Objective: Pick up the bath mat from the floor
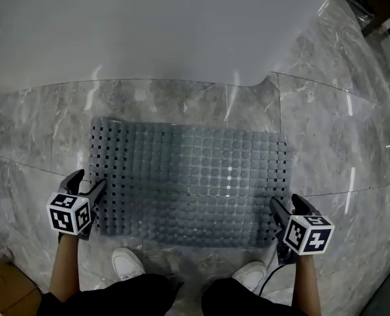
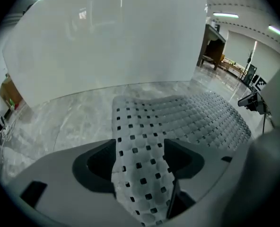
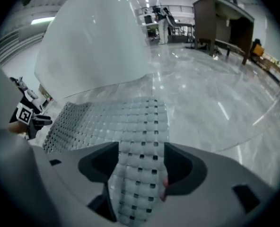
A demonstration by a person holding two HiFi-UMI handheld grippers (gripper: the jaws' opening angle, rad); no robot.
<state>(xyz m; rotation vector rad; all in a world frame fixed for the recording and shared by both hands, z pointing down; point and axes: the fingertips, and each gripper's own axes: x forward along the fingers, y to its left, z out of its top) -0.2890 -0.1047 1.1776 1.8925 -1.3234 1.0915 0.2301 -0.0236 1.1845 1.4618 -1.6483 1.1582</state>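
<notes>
A large white tub-like wall [image 1: 149, 25] is backed by grey marble floor [image 1: 353, 130], and the perforated bath mat [image 1: 195, 176] is laid flat on that floor at the wall's foot, its near long edge toward the person's shoes [image 1: 128, 263]. The left gripper [image 1: 93, 188] is set at the mat's near left corner and the right gripper [image 1: 286, 206] at its near right corner. Each is held wide open with mat edge between the pads, nothing pinched. Both ends are probably addressed together so the limp mat can be lifted level rather than dragged.

A grey, rubbery bath mat [image 1: 188, 183], studded and perforated, is laid on a glossy, polished, veined marble floor [image 1: 327, 130].
</notes>
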